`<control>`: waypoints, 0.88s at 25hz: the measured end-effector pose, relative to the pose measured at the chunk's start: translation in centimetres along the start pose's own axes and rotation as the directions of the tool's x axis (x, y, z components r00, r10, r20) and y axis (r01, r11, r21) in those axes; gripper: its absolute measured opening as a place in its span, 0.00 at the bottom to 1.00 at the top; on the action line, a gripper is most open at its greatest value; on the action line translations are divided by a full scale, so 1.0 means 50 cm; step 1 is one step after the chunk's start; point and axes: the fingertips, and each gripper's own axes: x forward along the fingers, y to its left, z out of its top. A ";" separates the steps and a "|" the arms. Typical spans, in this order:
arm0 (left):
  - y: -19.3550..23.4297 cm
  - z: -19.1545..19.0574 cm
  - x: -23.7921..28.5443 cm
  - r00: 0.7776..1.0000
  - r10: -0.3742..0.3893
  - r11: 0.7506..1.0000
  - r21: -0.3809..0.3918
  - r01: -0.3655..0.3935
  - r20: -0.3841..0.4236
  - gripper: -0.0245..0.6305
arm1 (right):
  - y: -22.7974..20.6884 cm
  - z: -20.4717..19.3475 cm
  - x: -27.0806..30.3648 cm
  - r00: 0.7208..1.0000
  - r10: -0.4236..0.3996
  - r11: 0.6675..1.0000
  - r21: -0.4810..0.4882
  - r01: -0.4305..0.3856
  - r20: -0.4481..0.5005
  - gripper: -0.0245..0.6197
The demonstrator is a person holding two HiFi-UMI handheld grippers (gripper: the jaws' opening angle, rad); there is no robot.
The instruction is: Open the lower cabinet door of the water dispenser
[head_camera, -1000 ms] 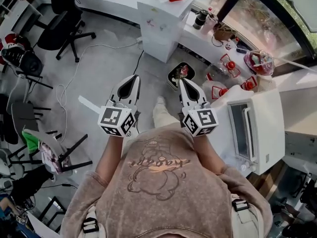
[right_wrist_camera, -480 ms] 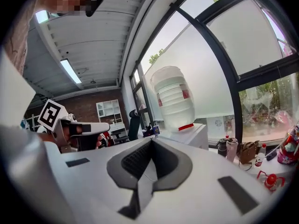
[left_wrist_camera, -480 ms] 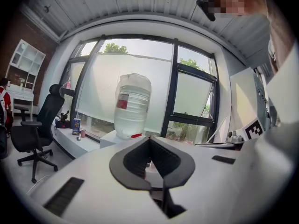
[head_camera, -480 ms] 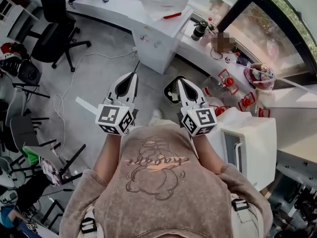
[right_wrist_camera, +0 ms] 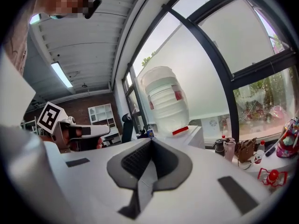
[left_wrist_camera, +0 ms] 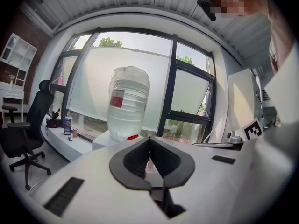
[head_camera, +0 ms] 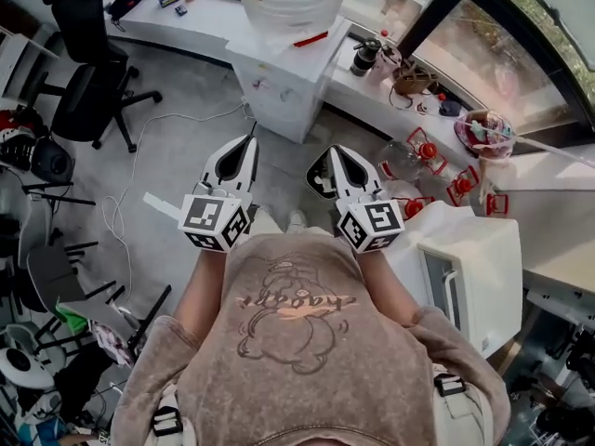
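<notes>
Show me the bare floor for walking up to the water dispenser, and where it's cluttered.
Free: the grey floor between the office chair and the water dispenser, crossed only by a white cable. Crowded: right of the dispenser, with a bin and red-capped containers on the floor.

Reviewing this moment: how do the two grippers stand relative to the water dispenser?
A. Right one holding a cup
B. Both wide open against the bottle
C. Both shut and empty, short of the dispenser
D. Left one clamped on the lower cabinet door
C: in each gripper view the jaws meet with nothing between them, and in the head view the left gripper and right gripper are held in the air, apart from the water dispenser.
</notes>
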 end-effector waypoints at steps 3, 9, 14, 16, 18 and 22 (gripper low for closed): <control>0.001 0.014 0.026 0.999 -0.049 0.999 0.004 0.049 -0.009 0.06 | -0.018 0.018 0.004 0.999 -0.031 0.999 0.020 0.030 0.040 0.05; 0.027 0.027 0.056 0.995 -0.101 0.995 -0.006 0.101 -0.006 0.06 | -0.030 0.044 0.019 0.993 -0.059 0.998 0.014 0.058 0.100 0.05; 0.026 0.027 0.083 0.991 -0.136 0.991 -0.006 0.136 -0.010 0.06 | -0.019 0.046 0.026 0.993 -0.046 0.999 0.006 0.045 0.108 0.05; 0.022 0.028 0.089 0.988 -0.152 0.988 -0.001 0.152 -0.015 0.06 | -0.020 0.047 0.026 0.992 -0.042 0.999 0.015 0.040 0.119 0.04; 0.019 0.025 0.095 0.986 -0.163 0.987 0.001 0.163 -0.022 0.06 | -0.024 0.048 0.027 0.992 -0.041 0.999 0.030 0.038 0.122 0.10; 0.014 0.027 0.108 0.983 -0.183 0.983 0.007 0.184 -0.031 0.06 | -0.038 0.048 0.027 0.991 -0.056 0.998 0.034 0.052 0.122 0.18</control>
